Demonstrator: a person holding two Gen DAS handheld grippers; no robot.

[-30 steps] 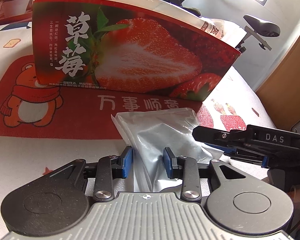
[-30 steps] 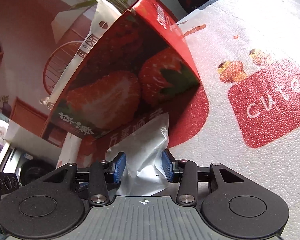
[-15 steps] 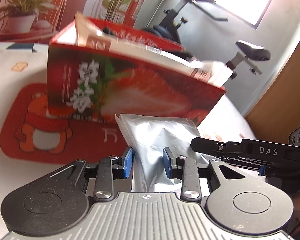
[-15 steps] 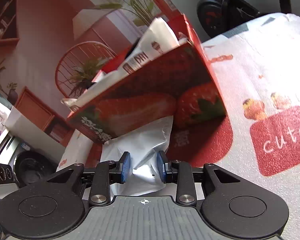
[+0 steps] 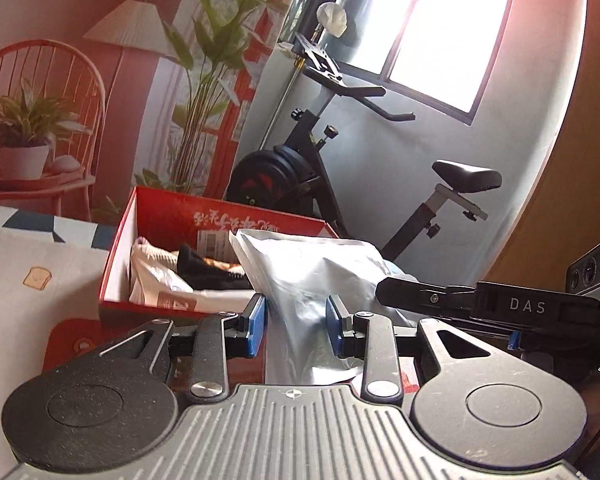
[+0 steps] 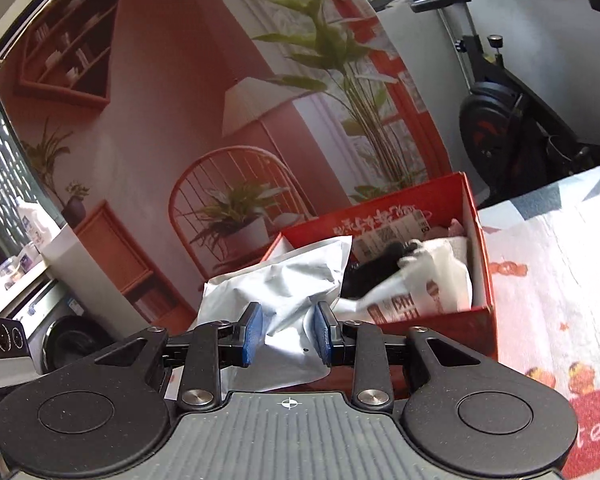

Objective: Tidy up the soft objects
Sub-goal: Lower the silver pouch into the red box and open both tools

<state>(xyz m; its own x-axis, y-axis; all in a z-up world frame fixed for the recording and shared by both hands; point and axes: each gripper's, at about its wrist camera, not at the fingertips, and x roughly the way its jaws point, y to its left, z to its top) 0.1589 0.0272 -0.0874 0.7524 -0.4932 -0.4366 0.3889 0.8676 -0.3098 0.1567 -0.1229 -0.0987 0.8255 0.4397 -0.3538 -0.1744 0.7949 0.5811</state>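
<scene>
The left gripper (image 5: 296, 330) is clamped on the near end of the silver pouch (image 5: 312, 276), blue pads pressing its sides. The right gripper (image 6: 286, 334) grips the same pouch (image 6: 280, 284) at its other near corner; its jaws have just been closing, with the pouch between them, and the film now creases between the pads. In the left wrist view the right gripper's finger crosses just beside the pouch on the right.

Change since a second ago: the pouch lay flat on the red mat in front of the box and the box front filled both views. Both grippers have now risen with the pouch, and both views look over the rim into the box (image 5: 120, 240). The pouch hangs in the air, its far end level with or just above the near rim (image 6: 432, 316). In judgement, the lift is complete and the next step is carrying forward and lowering into the box.

The pouch is a flat, sealed foil bag, matte silver, wrinkled and slightly puffed, sagging little between the two grips. The box already holds white printed packets (image 6: 428, 280) and a dark soft item (image 5: 204, 272); free room appears to remain toward the near side. The box stands on the table (image 6: 548, 264)
</scene>
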